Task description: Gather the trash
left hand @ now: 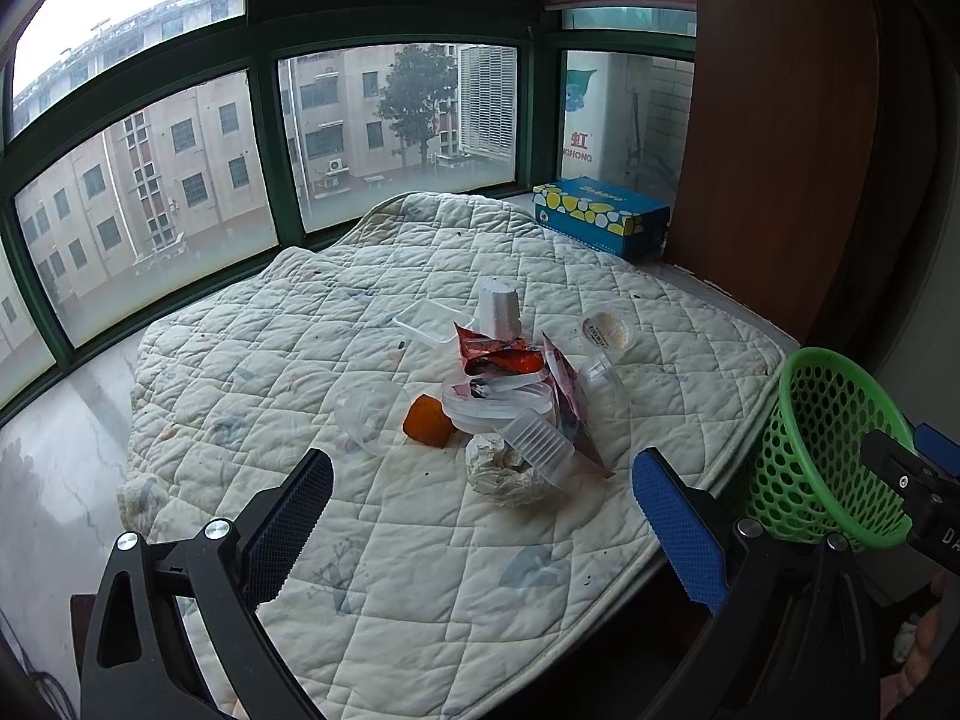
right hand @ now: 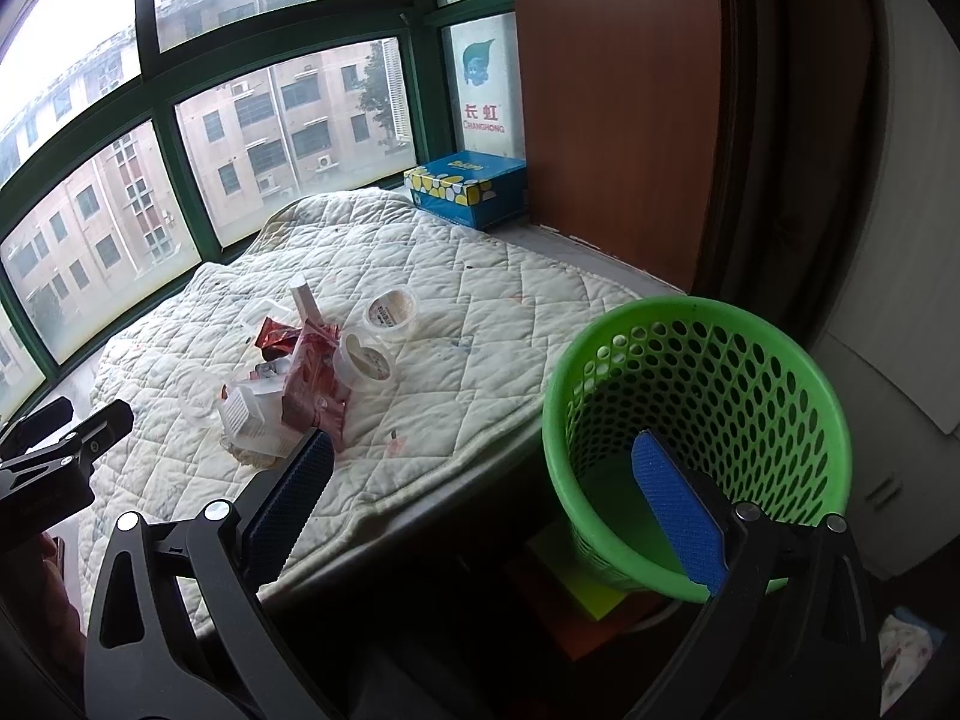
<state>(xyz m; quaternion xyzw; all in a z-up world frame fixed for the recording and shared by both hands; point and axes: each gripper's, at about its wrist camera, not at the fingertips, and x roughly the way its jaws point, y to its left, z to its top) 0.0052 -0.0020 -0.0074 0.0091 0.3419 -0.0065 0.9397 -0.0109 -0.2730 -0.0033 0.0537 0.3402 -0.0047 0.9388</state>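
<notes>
A heap of trash is seen on a quilted white mat spread over a window ledge. In the left wrist view the left gripper is held above the mat with its blue-padded jaws spread wide and nothing between them; the heap lies at 12 o'clock from it. In the heap, a crumpled tissue is touched by a ribbed clear plastic container, an orange peel lies at 9 o'clock of these, red snack wrappers are piled behind, and an upturned white cup stands at the far side. A green perforated wastebasket is shown at 3 o'clock, off the mat's edge. The right gripper is likewise held wide apart and empty, its right pad overlapping the basket's mouth in the right wrist view. A blue tissue box sits at the far corner.
</notes>
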